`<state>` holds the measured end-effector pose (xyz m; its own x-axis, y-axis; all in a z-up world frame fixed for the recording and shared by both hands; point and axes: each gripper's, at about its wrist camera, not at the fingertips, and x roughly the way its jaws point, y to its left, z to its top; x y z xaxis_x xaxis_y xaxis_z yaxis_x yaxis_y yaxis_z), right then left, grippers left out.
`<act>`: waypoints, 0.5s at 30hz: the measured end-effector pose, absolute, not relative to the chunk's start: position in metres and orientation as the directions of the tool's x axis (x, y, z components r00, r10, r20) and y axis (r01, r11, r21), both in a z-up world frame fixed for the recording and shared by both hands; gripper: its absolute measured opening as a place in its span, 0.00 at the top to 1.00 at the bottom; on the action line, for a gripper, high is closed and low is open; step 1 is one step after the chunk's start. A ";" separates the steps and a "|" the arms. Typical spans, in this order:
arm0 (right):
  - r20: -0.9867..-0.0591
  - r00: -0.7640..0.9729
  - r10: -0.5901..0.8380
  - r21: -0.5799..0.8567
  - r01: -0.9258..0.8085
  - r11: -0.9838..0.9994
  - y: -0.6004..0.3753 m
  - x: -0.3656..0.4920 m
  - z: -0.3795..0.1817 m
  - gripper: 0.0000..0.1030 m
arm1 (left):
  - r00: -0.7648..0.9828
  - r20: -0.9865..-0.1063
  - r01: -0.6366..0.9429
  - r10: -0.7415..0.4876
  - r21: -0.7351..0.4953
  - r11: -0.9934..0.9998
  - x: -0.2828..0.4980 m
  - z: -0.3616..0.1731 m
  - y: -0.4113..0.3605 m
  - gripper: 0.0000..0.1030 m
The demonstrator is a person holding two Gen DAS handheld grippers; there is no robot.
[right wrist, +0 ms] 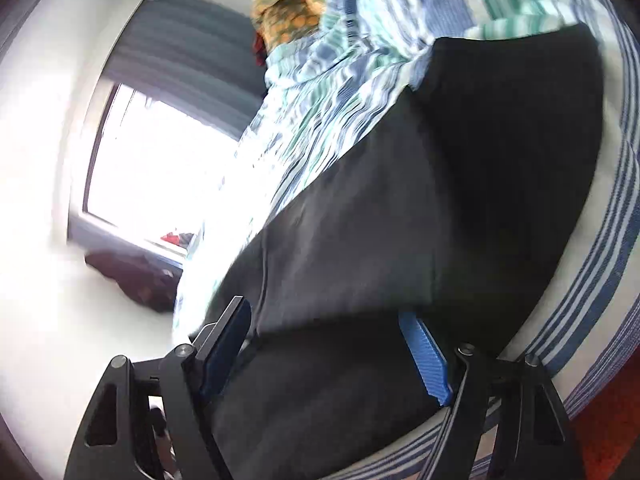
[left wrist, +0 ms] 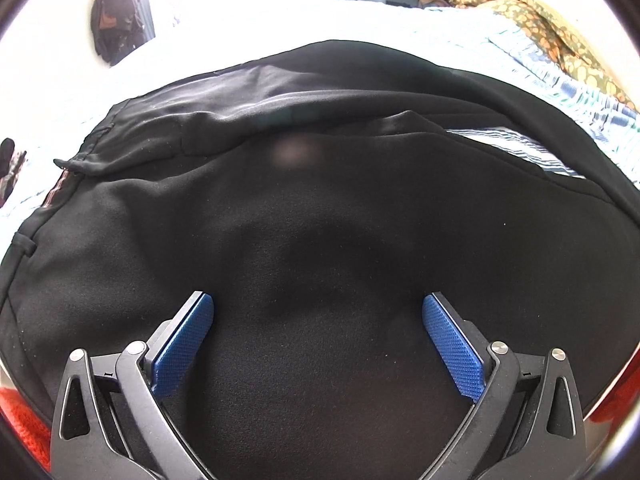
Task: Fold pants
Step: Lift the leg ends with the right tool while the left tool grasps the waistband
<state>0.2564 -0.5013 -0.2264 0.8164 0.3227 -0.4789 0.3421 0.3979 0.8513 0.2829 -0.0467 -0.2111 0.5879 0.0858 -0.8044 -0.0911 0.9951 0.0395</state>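
Observation:
Black pants [left wrist: 320,200] lie spread on a striped bed and fill most of the left wrist view, with a folded layer and a seam edge at the upper left. My left gripper [left wrist: 318,304] is open just above the black cloth, its blue pads [left wrist: 184,344] wide apart and holding nothing. In the right wrist view the pants [right wrist: 460,200] lie across the bed, and that view is tilted and blurred. My right gripper [right wrist: 326,312] is open, with black cloth lying between its blue pads [right wrist: 428,356].
A blue, green and white striped bedsheet [right wrist: 320,80] lies under the pants. A yellow patterned cloth [left wrist: 540,28] is bunched at the far right of the bed. A bright window [right wrist: 152,168] and dark hanging clothes [left wrist: 116,20] are beyond the bed.

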 end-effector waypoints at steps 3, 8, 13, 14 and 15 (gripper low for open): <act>-0.540 0.789 0.292 0.826 0.431 0.364 -0.513 0.264 -0.232 0.62 | 0.559 -0.823 -0.107 0.100 0.048 0.993 0.286 -0.208 -0.048 0.00; -0.556 0.778 0.294 0.768 0.345 0.539 -0.519 0.271 -0.181 0.96 | 0.512 -0.855 -0.122 -0.088 -0.174 0.977 0.320 -0.160 -0.018 0.01; -0.426 0.823 0.376 0.740 0.078 0.668 -0.510 0.255 -0.084 0.96 | 0.578 -0.751 -0.202 -0.319 -0.511 0.836 0.391 -0.116 0.039 0.00; -0.401 0.826 0.397 0.731 0.028 0.682 -0.508 0.249 -0.066 0.96 | 0.569 -0.742 -0.220 -0.354 -0.552 0.804 0.407 -0.118 0.045 0.00; -0.376 0.826 0.419 0.723 -0.021 0.691 -0.502 0.243 -0.050 0.96 | 0.566 -0.740 -0.242 -0.364 -0.571 0.784 0.420 -0.119 0.050 0.01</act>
